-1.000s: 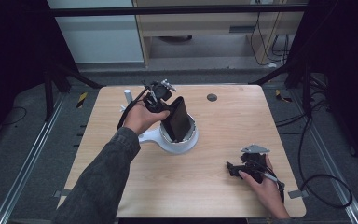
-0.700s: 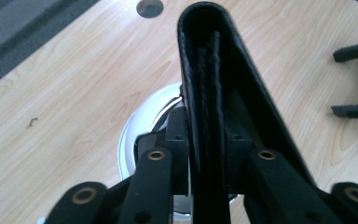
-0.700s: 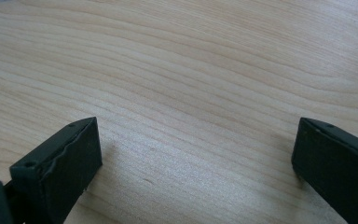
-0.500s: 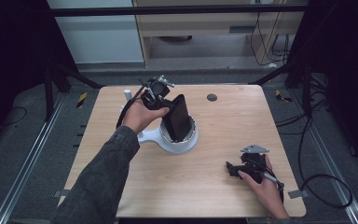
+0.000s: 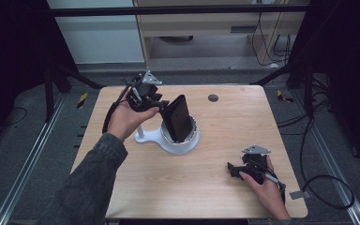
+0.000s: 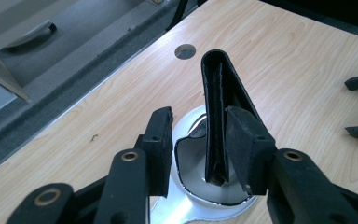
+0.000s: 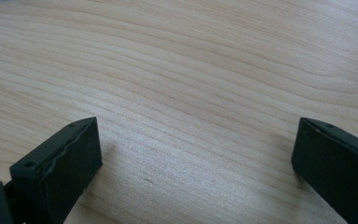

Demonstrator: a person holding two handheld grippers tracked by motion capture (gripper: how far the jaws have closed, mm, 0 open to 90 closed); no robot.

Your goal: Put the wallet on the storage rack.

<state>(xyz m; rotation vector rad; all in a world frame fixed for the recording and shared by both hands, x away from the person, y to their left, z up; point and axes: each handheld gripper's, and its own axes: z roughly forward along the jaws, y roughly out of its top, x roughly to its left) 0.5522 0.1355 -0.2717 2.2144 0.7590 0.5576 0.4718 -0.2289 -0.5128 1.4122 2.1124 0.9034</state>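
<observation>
A light wooden table (image 5: 168, 187) stands on grey floor (image 5: 23, 140); a pale cabinet (image 5: 201, 28) behind; black cables (image 5: 318, 178) at right.

So the black case (image 5: 178, 118) (flat, pouch-like, open slit along its top edge) stands on end in the white holder (image 5: 178, 140), leaning a bit, around the middle of the table (image 5: 206, 187).

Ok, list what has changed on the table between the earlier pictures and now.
The left hand-held gripper has just been opening its jaws: a second ago they pinched the black flat case; now a gap shows at one pad, the case still between them. That hand has drawn slightly up and away. The case still stands leaning in the white round holder. The right hand-held gripper stays open, resting on the wooden table.
</observation>
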